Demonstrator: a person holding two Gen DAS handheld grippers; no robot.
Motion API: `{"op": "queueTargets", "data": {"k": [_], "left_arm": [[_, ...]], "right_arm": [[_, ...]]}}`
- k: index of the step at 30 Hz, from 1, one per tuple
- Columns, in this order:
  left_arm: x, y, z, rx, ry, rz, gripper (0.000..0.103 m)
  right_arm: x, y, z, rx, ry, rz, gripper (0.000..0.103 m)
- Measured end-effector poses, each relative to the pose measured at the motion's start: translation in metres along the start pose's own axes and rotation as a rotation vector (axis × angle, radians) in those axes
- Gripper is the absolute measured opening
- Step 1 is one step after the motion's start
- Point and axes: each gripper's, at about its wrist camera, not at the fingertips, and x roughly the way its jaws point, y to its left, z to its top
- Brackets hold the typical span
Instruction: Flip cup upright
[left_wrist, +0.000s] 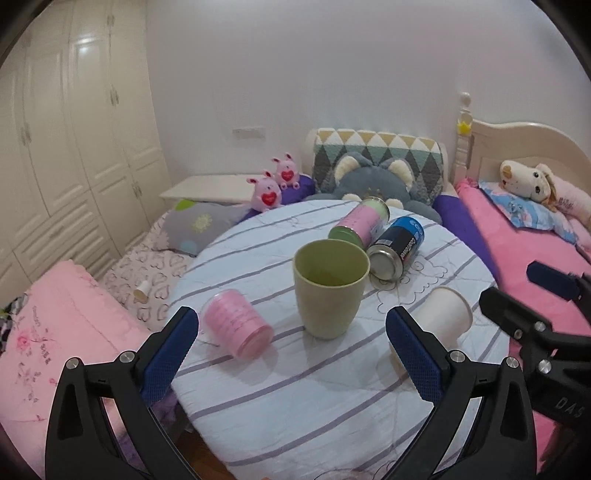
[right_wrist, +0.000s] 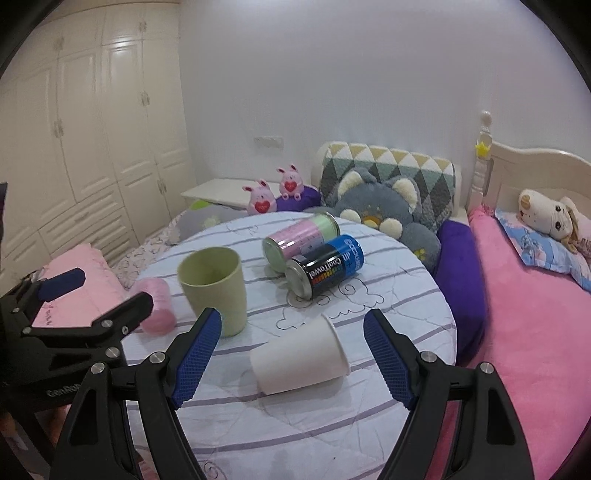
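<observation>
A white paper cup (right_wrist: 301, 360) lies on its side on the striped round table (right_wrist: 295, 424); it also shows in the left wrist view (left_wrist: 445, 314). A green cup (left_wrist: 330, 286) stands upright at mid-table, also in the right wrist view (right_wrist: 214, 290). My right gripper (right_wrist: 291, 356) is open, its jaws on either side of the white cup without touching it. My left gripper (left_wrist: 291, 343) is open and empty, just in front of the green cup. Each gripper shows at the edge of the other's view: the right gripper (left_wrist: 524, 295) and the left gripper (right_wrist: 96, 291).
A pink cylinder (left_wrist: 236, 323) lies left of the green cup. Two cans lie behind it: a pink-green one (left_wrist: 360, 221) and a black-blue one (left_wrist: 397, 247). Beds with pink covers, pillows and plush toys (left_wrist: 369, 181) surround the table. A wardrobe (left_wrist: 74, 147) stands at the left.
</observation>
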Motion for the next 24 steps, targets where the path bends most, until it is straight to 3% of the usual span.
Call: {"op": "queueTargets", "data": {"k": [4, 9, 24], "left_arm": [[-0.022, 0.004, -0.010, -0.038, -0.075, 0.039, 0.103], [-0.040, 0.004, -0.015, -0.053, -0.134, 0.033, 0.103], [-0.040, -0.002, -0.020, -0.041, -0.099, 0.017, 0.103]], "right_arm": [[-0.011, 0.001, -0.003, -0.004, -0.031, 0.004, 0.081], [-0.021, -0.002, -0.008, 0.021, -0.063, 0.021, 0.081], [-0.032, 0.001, -0.019, 0.029, -0.090, 0.023, 0.081]]}}
